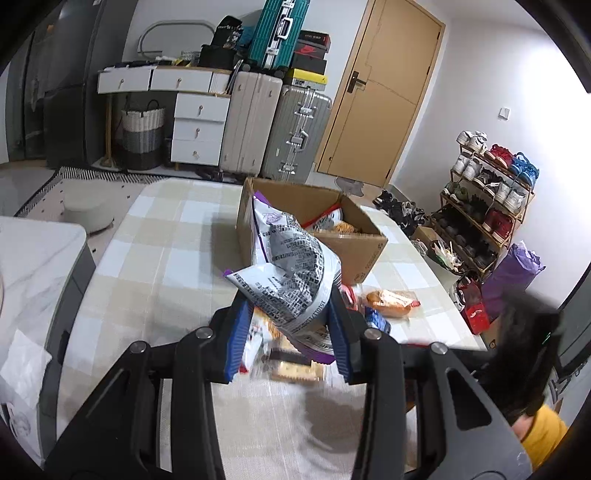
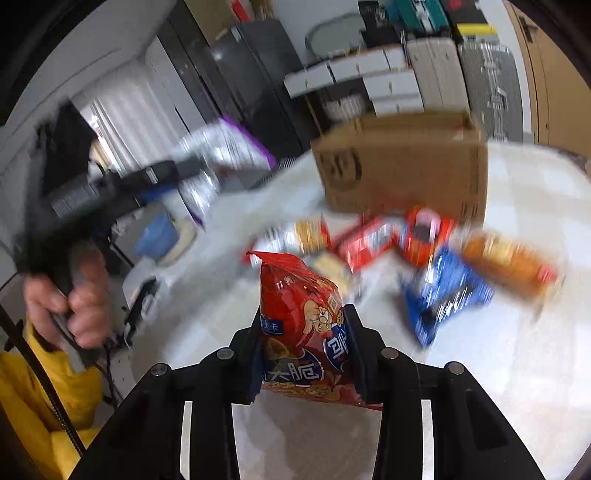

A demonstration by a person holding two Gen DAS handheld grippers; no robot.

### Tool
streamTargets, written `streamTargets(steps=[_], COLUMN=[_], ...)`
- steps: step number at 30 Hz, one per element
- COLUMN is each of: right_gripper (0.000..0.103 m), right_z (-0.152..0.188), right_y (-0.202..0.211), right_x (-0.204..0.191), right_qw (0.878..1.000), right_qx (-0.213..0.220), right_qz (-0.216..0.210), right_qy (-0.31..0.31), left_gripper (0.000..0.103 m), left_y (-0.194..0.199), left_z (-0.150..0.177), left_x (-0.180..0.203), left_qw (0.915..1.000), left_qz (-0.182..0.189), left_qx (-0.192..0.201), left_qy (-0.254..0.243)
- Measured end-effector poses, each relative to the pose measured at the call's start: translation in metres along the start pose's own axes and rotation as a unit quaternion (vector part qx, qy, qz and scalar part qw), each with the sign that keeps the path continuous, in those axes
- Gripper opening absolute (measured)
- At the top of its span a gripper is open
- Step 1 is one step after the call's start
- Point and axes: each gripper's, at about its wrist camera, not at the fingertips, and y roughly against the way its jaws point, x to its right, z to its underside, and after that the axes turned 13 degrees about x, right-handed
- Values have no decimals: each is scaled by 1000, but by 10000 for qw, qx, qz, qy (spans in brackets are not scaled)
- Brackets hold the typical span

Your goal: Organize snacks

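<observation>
tabletop point(image 1: 173, 236) under beige-and-white checked cloth. open cardboard box point(image 1: 364, 251) stands on it, far side. loose snack packets lie just before the box: orange packet point(image 1: 391, 302), blue packet point(image 2: 443, 295), red packets point(image 2: 373, 240), blurred.

White walls close the room, with a tan door point(image 1: 380, 92) set in the far one and a light switch point(image 1: 504, 112) to its right. Left of the door stand two suitcases point(image 1: 277, 129), a teal one point(image 1: 277, 33) and shoeboxes point(image 1: 310, 55) stacked on top. A white drawer unit point(image 1: 199, 125) sits beside them, a woven basket point(image 1: 143, 134) under its desk part. A shoe rack point(image 1: 487, 199) (full) lines the right wall. The table wears a checked cloth point(image 1: 166, 240); a patterned rug point(image 1: 74, 184) covers the floor.
</observation>
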Motion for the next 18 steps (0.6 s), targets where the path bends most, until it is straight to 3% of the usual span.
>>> streamTargets(steps=[7, 14, 18], right_gripper=[38, 38, 38], right_z=[-87, -161, -194], right_y=[38, 33, 13], right_x=[0, -1, 8], right_qw=[9951, 9900, 9910], right_qx=[959, 1333, 1301], right_qz=[11, 98, 50], right_qy=[252, 447, 319], left_gripper=[36, 36, 36], left_y=[-19, -63, -98], left_z=[-37, -78, -103], left_x=[23, 45, 58], left_qw=[9986, 9979, 9973], left_qz=[75, 130, 62], left_qx=[198, 221, 153], left_qy=[-489, -593, -718])
